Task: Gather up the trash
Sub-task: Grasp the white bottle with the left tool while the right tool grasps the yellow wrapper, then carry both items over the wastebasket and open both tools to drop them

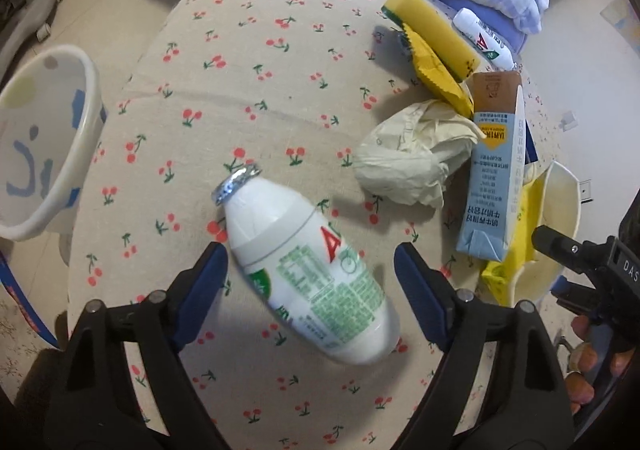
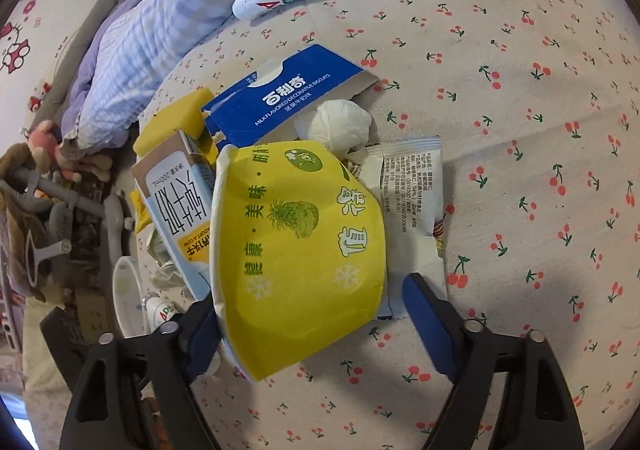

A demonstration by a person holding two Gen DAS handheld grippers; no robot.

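Here the left gripper (image 1: 310,270) gapes around the white bottle (image 1: 308,270), the right gripper (image 2: 308,306) around the yellow cup (image 2: 296,250), neither pinched, tissue wad (image 1: 412,153) at two o'clock.

You are in a home bedroom. Beyond your fingers lies a bed under a cherry-print sheet (image 2: 520,129), with a lilac checked quilt (image 2: 168,29) bunched at its far edge. Plush toys (image 2: 52,153) sit heaped on the floor side, left of your right fingers, and a cartoon-cat print fabric (image 2: 16,45) shows further off. A white bin with blue and yellow blotches (image 1: 44,145) stands left of your left fingers, beside the bed.
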